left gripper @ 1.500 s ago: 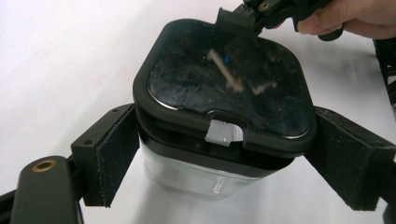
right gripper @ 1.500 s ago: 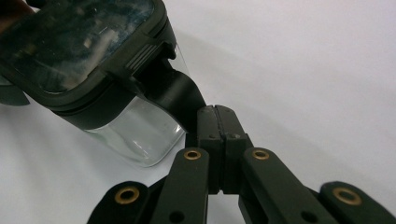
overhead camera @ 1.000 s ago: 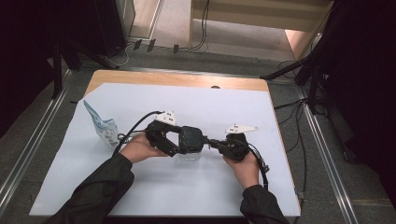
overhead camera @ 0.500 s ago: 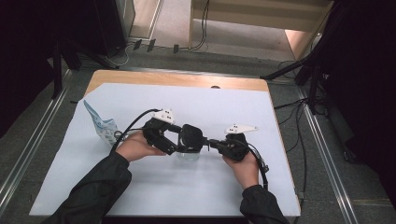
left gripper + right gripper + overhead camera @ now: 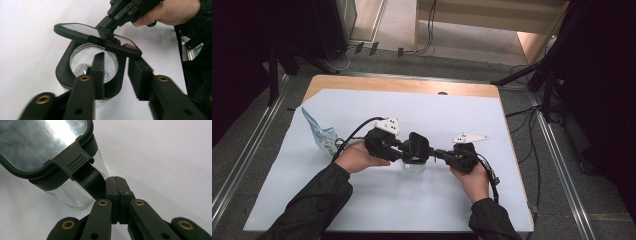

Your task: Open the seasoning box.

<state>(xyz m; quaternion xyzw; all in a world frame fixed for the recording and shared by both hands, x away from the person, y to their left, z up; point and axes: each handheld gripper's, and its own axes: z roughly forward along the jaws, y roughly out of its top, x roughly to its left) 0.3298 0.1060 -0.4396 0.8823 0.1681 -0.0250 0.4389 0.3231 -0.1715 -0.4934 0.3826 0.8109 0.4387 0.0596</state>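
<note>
A small glass jar (image 5: 413,169) (image 5: 82,65) (image 5: 72,195) with a black collar stands mid-table between the two grippers. Its black-framed lid (image 5: 75,28) (image 5: 37,142) is tipped up at an angle. The right gripper (image 5: 438,153) (image 5: 108,22) (image 5: 115,180) comes in from the right and is shut on the lid's latch tab. The left gripper (image 5: 411,150) (image 5: 117,65) straddles the collar's wall, one jaw inside the jar mouth and one outside. Its jaws have just been closing, and a thin gap still shows at each pad.
A crumpled blue-and-white packet (image 5: 319,135) lies at the left of the white sheet (image 5: 472,115) that covers the wooden table (image 5: 402,85). Each gripper's cable trails back toward the person's sleeves. Metal rails run along the floor on both sides.
The left gripper has edged right onto the jar and its jaws have narrowed around the collar wall. The right hand has stayed put, holding the lid up.
</note>
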